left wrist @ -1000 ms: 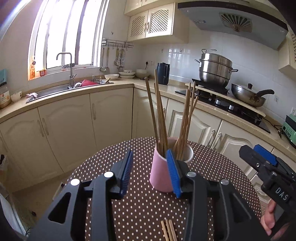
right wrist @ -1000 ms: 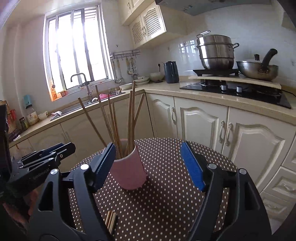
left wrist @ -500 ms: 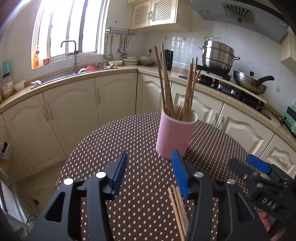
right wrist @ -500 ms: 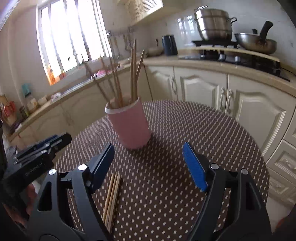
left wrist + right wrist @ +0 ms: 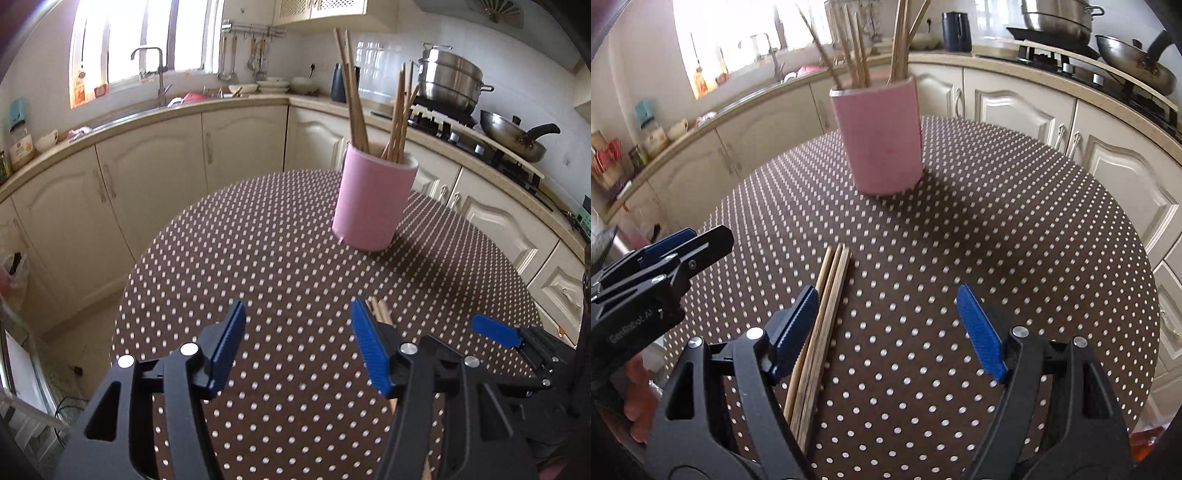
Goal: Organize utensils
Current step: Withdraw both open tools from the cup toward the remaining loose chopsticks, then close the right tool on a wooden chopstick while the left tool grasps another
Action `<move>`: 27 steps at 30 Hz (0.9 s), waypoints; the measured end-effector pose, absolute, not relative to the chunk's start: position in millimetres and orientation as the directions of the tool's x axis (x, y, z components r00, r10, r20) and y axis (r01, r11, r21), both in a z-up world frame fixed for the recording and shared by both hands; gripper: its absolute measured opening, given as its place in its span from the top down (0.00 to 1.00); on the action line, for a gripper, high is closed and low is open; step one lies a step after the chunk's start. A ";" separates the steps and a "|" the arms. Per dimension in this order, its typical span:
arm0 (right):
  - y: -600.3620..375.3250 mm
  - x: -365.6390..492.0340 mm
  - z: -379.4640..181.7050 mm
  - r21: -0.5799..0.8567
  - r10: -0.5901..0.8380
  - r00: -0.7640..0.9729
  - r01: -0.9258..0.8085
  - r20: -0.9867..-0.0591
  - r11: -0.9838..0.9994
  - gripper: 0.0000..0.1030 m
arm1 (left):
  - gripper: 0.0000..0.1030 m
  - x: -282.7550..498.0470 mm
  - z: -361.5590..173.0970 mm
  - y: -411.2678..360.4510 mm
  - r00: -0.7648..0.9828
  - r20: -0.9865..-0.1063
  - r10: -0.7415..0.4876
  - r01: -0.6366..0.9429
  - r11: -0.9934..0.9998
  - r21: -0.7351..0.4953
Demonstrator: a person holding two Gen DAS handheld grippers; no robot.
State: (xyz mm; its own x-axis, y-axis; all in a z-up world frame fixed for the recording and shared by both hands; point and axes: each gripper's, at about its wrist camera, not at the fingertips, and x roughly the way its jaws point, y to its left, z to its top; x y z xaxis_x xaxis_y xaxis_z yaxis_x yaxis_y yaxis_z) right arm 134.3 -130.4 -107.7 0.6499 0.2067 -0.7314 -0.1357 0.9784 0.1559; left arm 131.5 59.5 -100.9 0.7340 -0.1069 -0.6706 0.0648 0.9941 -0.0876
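Chopsticks (image 5: pixel 827 314) are lying flat on my table (image 5: pixel 1015 229), six o'clock of the cup (image 5: pixel 879 144); my left jaws are opening, right jaws released, both empty.

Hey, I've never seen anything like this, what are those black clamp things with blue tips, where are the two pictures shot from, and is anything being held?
They are two hand-held grippers, one in each of a person's hands, each carrying a camera that looks along its fingers. One picture is from the left gripper, the other from the right gripper. On the dotted round table stands a pink cup full of chopsticks, and loose chopsticks lie flat nearer the grippers. Nothing is held: the right gripper is open, the left is opening, both empty.
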 end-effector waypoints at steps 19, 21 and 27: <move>-108.9 149.7 -125.0 0.056 0.119 0.575 -0.127 -0.810 0.990 0.23 | 0.38 131.5 -121.2 64.0 0.696 -0.713 -0.087 0.051 0.996 -0.072; -104.6 151.3 -125.7 0.005 0.080 0.580 -0.130 -0.811 0.992 0.24 | 0.38 132.5 -122.4 64.0 0.692 -0.716 -0.090 0.051 0.996 -0.075; -100.4 148.4 -121.5 0.024 0.140 0.594 -0.198 -0.793 0.980 0.86 | 0.38 136.5 -126.2 63.2 0.677 -0.729 -0.099 0.051 0.995 -0.087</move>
State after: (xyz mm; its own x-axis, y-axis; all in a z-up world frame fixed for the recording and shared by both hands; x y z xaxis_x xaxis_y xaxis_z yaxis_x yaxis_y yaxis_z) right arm 148.4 -100.4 -121.5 0.5936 0.1399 -0.7925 -0.1983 0.9798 0.0244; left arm 136.5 63.2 -126.2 0.6773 -0.0989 -0.7291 0.0513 0.9949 -0.0873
